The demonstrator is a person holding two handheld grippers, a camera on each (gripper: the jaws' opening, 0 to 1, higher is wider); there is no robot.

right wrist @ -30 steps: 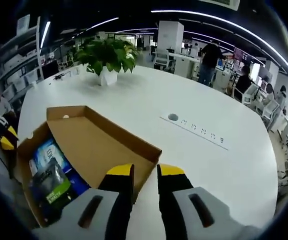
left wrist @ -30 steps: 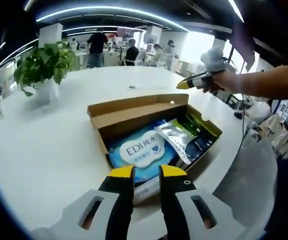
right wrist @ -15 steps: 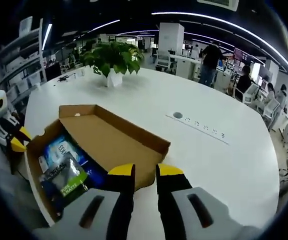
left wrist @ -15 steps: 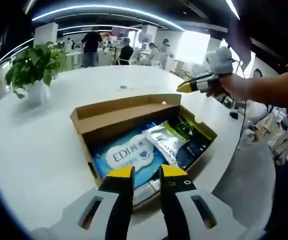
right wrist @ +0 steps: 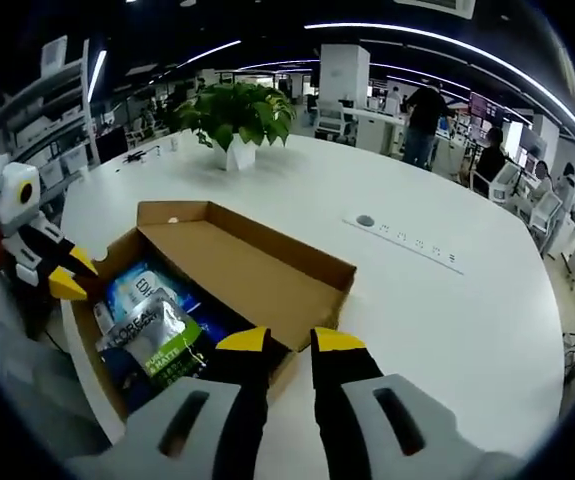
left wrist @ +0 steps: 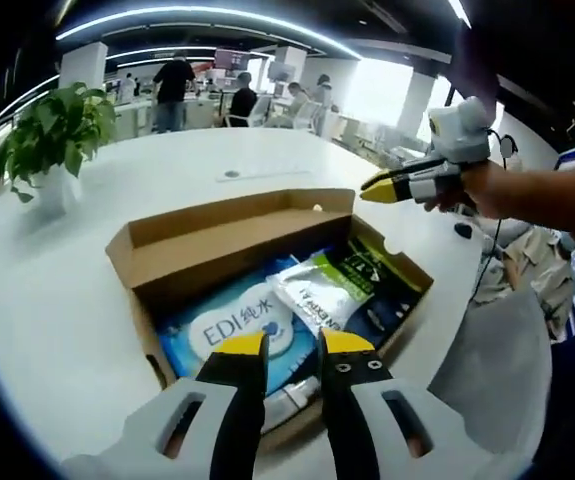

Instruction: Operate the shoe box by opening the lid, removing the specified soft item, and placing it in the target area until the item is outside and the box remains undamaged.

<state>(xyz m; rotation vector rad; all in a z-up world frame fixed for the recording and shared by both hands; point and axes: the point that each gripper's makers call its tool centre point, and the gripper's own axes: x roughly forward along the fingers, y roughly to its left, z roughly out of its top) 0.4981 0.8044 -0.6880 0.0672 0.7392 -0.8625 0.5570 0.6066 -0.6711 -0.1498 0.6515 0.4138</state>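
Here, from near to far:
Left gripper (left wrist: pixel 292 345): its two yellow-tipped jaws stand nearly together with a narrow gap, grasping nothing; they hang over the near edge of the shoe box (left wrist: pixel 229 232).
Right gripper (right wrist: pixel 289 342): in the right gripper view its jaws are also nearly closed and empty, over the box corner. In the left gripper view it hovers at the far right of the box, apart from it, held by a hand (left wrist: pixel 472 186).
Shoe box state: the lid (right wrist: pixel 257 268) is already folded back and lies open on the white table (left wrist: pixel 57 300); the cardboard looks whole.
Soft item, likely: the blue pack with the white EDI label (left wrist: pixel 235 330), lying flat in the near left part of the box. Which item is the specified one, I cannot tell.
Other contents: a silver and green sachet (left wrist: pixel 319 290) rests partly on the blue pack; a dark pouch (left wrist: pixel 382 285) lies to its right.
Handling, my judgement: the blue pack should be light and soft, with a smooth film that may slip. Better to pinch an edge or corner than the middle.
Risk: the thin cardboard walls can bend if the jaws push them.
Far: a potted plant (left wrist: pixel 52 130) stands on the table, well apart.
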